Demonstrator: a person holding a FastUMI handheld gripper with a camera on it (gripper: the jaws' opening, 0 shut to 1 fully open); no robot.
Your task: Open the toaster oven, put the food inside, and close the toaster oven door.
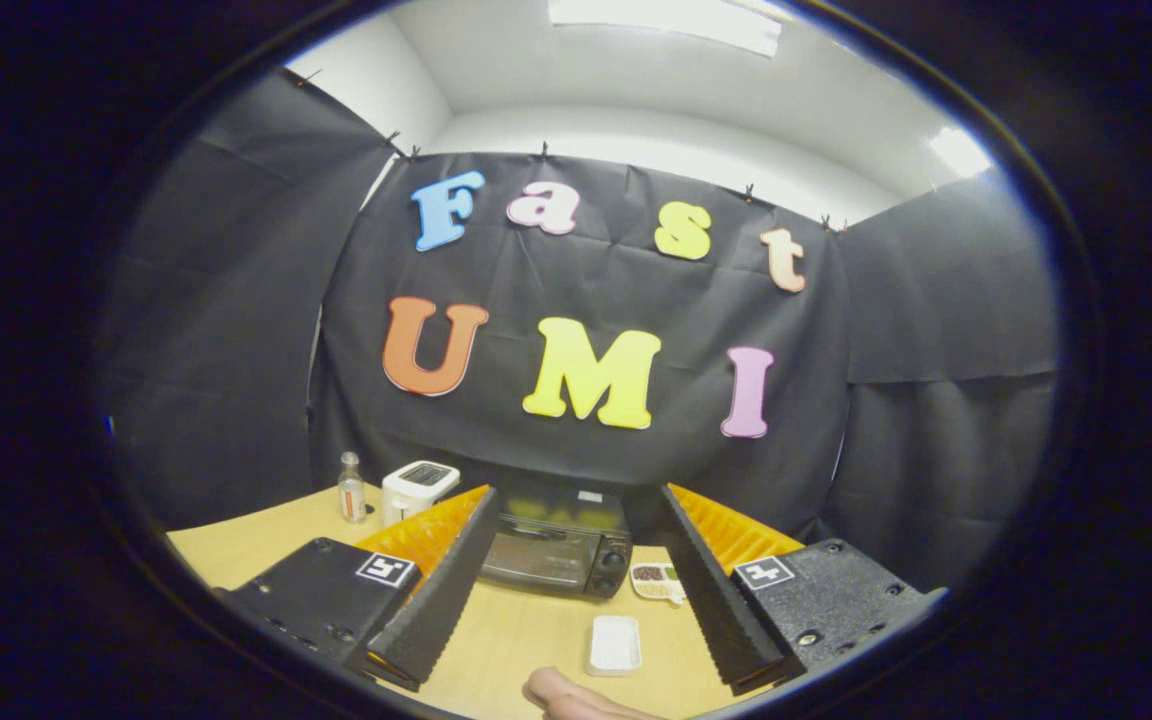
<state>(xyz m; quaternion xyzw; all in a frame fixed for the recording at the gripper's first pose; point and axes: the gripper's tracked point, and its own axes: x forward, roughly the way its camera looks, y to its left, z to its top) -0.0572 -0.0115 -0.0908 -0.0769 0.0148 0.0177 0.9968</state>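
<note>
The oven (558, 548) stood at the back of the desk (536, 625), against the booth wall, with its door shut; that would fit either a stage with the food yet to go in or one with the door closed again. It was a dark, boxy thing with a glass front, a bar handle along the top of the door and round knobs down its right side, facing the claw, probably so the door could be reached head-on.

Just right of the oven lay a small flat dish (658, 581) with what looked like food in sections, out on the desk. Nearer, between the fingers, sat a white rectangular tray (614, 645), shallow and smooth; whether it held anything I could not tell.

The claw (572, 640) hung wide open with nothing between its ridged fingers, aimed at the oven. A fingertip (576, 695) showed just below.

Left of the oven stood a white boxy appliance (418, 489) and a clear bottle (351, 487). The desk was pale, smooth wood.
</note>
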